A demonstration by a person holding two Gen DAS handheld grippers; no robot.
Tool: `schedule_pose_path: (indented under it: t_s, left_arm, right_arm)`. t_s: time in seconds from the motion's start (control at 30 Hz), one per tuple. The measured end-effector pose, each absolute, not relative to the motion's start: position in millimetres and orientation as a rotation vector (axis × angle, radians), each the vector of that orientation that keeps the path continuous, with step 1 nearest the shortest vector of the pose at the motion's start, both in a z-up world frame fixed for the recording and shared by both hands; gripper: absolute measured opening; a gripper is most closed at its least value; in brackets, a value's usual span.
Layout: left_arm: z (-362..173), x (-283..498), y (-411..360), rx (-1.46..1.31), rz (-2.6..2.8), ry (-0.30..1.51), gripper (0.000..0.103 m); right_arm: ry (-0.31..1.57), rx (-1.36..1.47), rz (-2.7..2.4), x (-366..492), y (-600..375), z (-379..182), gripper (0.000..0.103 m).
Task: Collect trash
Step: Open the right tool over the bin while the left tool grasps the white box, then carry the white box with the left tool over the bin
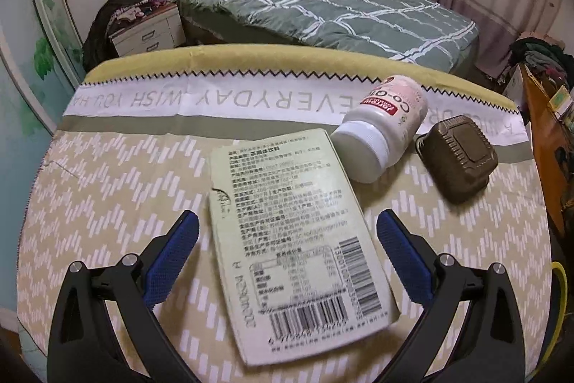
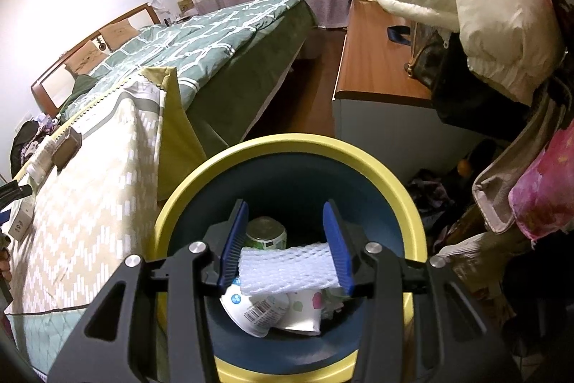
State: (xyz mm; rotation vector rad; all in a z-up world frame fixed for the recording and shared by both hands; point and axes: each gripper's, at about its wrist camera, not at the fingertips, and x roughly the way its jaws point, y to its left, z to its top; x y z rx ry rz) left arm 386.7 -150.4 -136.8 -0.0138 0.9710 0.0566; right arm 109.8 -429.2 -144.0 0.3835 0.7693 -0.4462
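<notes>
Trash on the patterned tablecloth (image 1: pixel 107 174) is a flat printed carton (image 1: pixel 297 239), a white supplement bottle (image 1: pixel 384 128) lying on its side and a brown square lid (image 1: pixel 457 160). The left gripper (image 1: pixel 287 250) stands wide open around the carton. The right gripper (image 2: pixel 285 250) holds a white foam net sleeve (image 2: pixel 287 270) above the yellow-rimmed bin (image 2: pixel 229 160), where cups and a can already lie.

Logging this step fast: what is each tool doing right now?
Left tool: open, empty, straddling the flat carton.
Right tool: shut on the white foam net, above the bin.
</notes>
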Motion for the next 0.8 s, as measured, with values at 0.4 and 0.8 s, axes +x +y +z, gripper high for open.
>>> schedule_pose_path:
  t_s: [0.4, 0.8]
  left_arm:
    - [-141.2, 374.4, -145.2, -0.006, -0.015, 0.988, 0.074]
    - [-108.8, 279.0, -144.1, 0.021, -0.168, 0.907, 0.072]
  right_arm:
    - [0.759, 0.379, -0.434, 105.5, -424.7, -142.8, 0.042]
    - [0.735, 0.356, -0.404, 92.8, -405.1, -129.3, 0.042]
